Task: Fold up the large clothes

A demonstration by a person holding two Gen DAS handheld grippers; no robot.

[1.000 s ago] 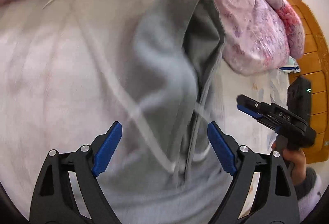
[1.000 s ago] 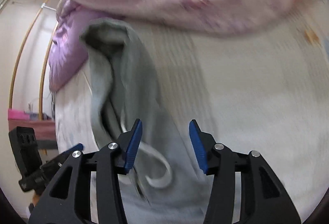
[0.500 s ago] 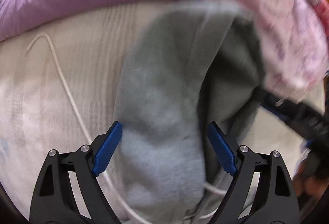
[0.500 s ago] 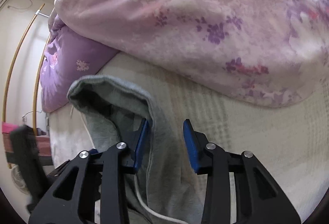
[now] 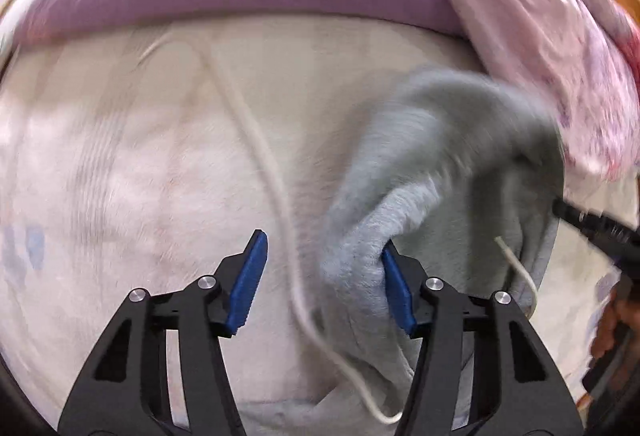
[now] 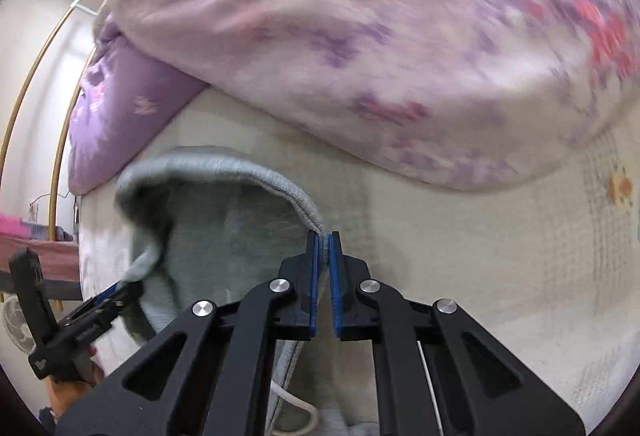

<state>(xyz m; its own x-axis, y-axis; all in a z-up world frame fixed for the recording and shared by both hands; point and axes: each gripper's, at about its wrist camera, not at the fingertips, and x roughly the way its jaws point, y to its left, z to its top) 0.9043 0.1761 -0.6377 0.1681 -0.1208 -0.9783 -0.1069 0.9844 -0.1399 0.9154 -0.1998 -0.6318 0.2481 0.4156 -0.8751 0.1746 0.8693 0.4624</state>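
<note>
Right wrist: grey hoodie, hood agape

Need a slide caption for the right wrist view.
Right gripper shut on grey hoodie's hood rim, on the bed.

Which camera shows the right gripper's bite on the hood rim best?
The right wrist view: the right gripper is shut on the stitched rim of the grey hood, sharp and centred. In the left wrist view only its black tip shows at the right edge against blurred fabric, so the pinch itself is hidden.
</note>
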